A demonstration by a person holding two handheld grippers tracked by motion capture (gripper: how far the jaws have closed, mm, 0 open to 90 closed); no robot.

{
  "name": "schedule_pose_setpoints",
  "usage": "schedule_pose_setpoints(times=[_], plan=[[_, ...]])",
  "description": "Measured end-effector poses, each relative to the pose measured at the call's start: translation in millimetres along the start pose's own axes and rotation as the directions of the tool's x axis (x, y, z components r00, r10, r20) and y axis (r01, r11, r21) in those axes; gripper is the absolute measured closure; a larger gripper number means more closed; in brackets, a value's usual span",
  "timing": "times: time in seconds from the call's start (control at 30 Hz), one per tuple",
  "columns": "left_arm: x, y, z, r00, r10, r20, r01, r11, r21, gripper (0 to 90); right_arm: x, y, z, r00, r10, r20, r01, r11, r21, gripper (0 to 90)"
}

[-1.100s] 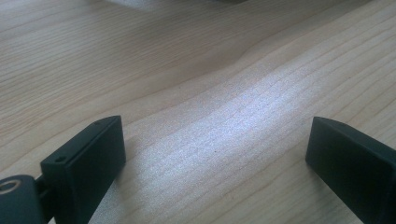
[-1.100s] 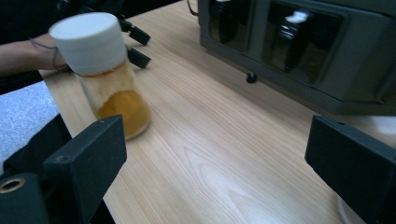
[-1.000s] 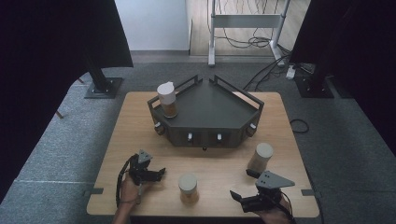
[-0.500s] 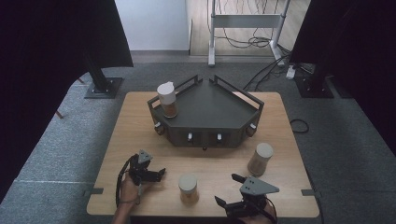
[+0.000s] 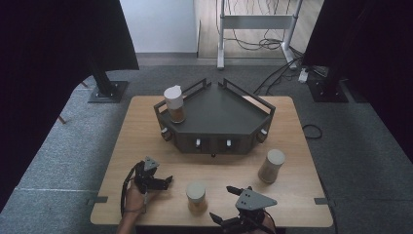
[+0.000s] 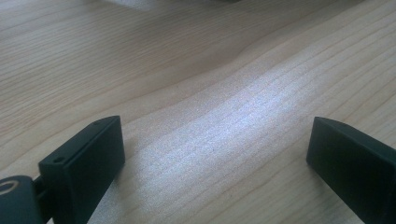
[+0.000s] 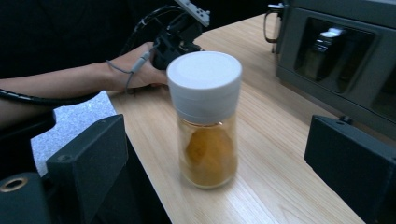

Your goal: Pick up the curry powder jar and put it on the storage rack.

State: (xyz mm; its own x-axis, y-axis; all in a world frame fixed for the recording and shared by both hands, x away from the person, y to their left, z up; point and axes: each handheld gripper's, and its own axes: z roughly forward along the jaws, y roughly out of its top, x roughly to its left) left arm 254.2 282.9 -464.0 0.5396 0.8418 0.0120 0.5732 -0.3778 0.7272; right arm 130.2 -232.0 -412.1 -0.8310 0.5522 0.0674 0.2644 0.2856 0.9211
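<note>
On the counter (image 5: 136,131), a corner rack (image 5: 216,117) sits toward twelve o'clock. One jar (image 5: 175,104) stands on the rack at its ten o'clock corner. A second jar (image 5: 271,165) stands on the counter at four o'clock from the rack. A third jar (image 5: 196,197) stands near the six o'clock edge. The left gripper (image 5: 163,181) lies at nine o'clock from that jar, the right gripper (image 5: 221,204) at four o'clock, its fingers (image 7: 88,163) wide apart facing the jar.
</note>
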Motion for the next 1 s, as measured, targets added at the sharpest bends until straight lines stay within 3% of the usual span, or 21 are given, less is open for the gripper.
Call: schedule_pose_setpoints(times=[0.53, 1.0], plan=[[0.0, 0.0, 0.0, 1.0000, 0.000, 0.001, 0.000, 1.0000, 0.000, 3.6, 2.5, 4.2, 27.1, 0.9981, -0.004, -0.061, 0.005, 1.000, 0.013, 5.1], [0.2, 0.0, 0.0, 1.0000, 0.001, 0.002, -0.001, 1.0000, 0.000, 3.6, 2.5, 5.6, 44.8, 0.9978, -0.002, -0.067, 0.002, 1.000, 0.004, 5.9]])
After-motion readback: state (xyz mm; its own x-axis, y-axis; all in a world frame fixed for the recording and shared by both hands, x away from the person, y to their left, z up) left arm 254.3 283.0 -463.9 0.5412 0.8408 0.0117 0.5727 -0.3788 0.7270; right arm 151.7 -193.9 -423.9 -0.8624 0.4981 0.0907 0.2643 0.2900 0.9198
